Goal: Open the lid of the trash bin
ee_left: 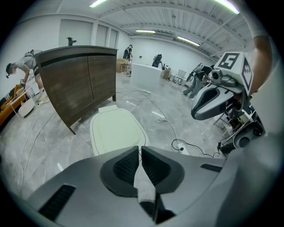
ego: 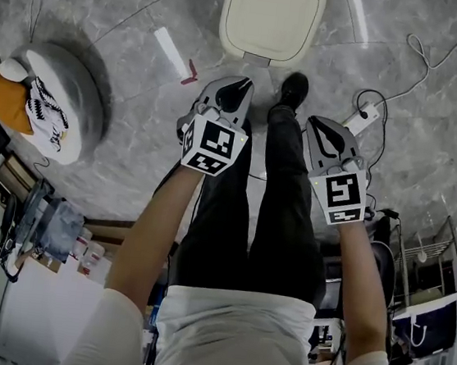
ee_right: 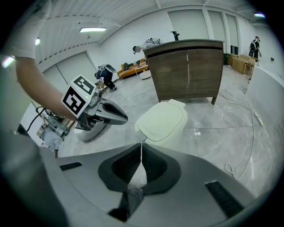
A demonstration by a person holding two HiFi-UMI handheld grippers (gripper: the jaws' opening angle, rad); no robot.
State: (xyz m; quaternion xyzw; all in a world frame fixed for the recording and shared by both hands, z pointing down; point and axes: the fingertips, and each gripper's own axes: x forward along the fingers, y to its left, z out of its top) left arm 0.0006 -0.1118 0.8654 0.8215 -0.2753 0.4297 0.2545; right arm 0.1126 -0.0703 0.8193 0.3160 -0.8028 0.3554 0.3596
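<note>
Looking down, I've got a white short-sleeved T-shirt (ego: pixel 234 335), black trousers (ego: pixel 245 213) and one black shoe (ego: pixel 294 86) showing. My left gripper (ego: pixel 242 87) wears a smooth pale grey shell, with black ribbed pads (ee_left: pixel 126 166) set into the jaw tips. Its cube (ego: pixel 214 144) is white with bold black square markers on the faces. My right gripper (ego: pixel 317 124) matches: grey shell, black ribbed insets, dark slotted vents (ee_right: pixel 219 193) in the body, and a marker block (ego: pixel 342 196) in black and white.
</note>
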